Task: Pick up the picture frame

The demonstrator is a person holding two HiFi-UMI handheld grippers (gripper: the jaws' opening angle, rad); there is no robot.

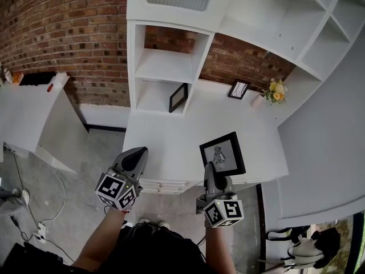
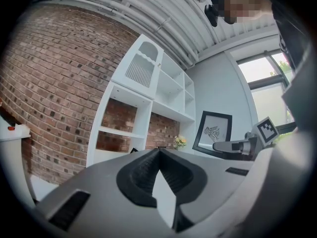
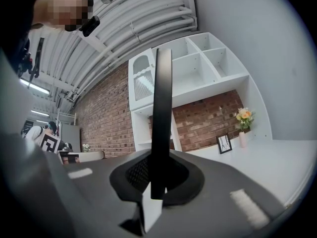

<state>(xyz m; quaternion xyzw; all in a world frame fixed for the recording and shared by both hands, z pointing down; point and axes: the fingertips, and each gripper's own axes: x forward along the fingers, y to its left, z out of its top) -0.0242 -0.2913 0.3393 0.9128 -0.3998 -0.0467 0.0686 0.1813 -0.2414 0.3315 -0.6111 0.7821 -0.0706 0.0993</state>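
Two-handed by the white counter (image 1: pixel 165 144): clamps the right gripper (image 1: pixel 209 170) on the near edge of the black picture frame (image 1: pixel 223 152), holds the left gripper (image 1: pixel 138 153) closed and empty.

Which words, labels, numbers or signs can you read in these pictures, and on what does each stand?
None can be read.
Black-framed picture in the right hand-held gripper: a dark line drawing, no lettering.
Left hand-held gripper and the right one: black-and-white square marker patterns, no letters.
Small black frame in the white shelf unit, and another nearby: too small to read.
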